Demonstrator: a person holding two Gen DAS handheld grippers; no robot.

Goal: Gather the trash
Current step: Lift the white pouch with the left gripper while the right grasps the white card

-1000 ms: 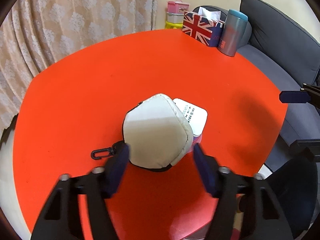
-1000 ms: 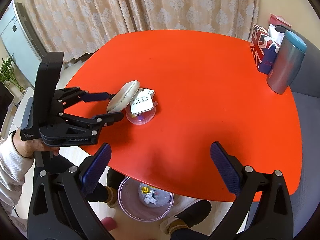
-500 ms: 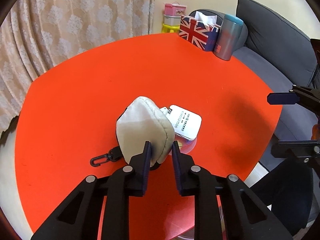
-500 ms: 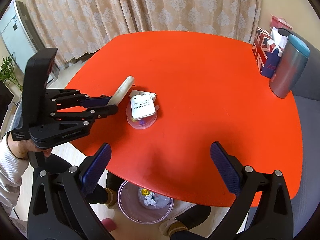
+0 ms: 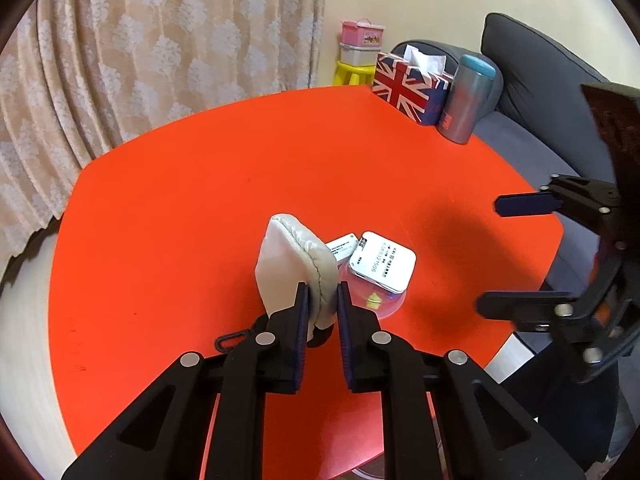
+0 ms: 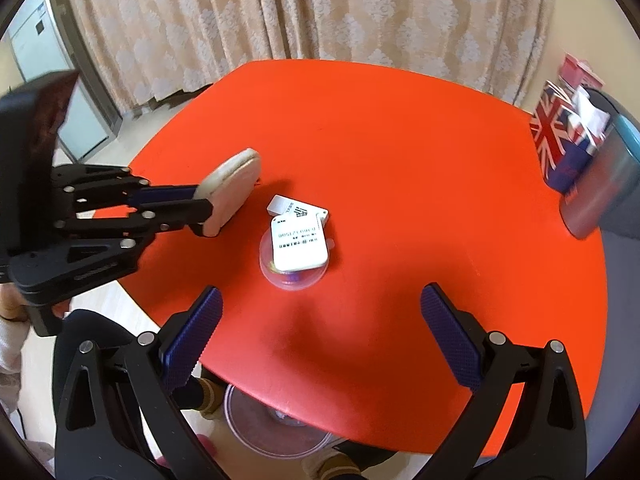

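- The left gripper is pinched tight on a soft white pouch, holding it by one end, with a blue pad pressed on each side
- The pouch stands on its edge, so its stitched seam runs up the middle; seen from the right wrist camera it sticks out past the fingertips and is lifted off the table
- A small black clip hangs from the pouch's near end, low by the left finger
- Just to the right of the pouch sits a flat white box with small black print — it rests on top of a round clear lid
- A smaller white packet peeks out from behind that box, touching it
- All of these sit on a red table, near its front edge
- The right gripper is spread wide with nothing between its blue pads, and it hangs over the near side of the table, close to the white box
- Under the table edge, on the floor, is a clear round bin — what is in it is too blurry to tell
- Far across the table stand a flag tissue box and a grey cup with a blue top, side by side
- Behind them are a grey sofa and a patterned curtain
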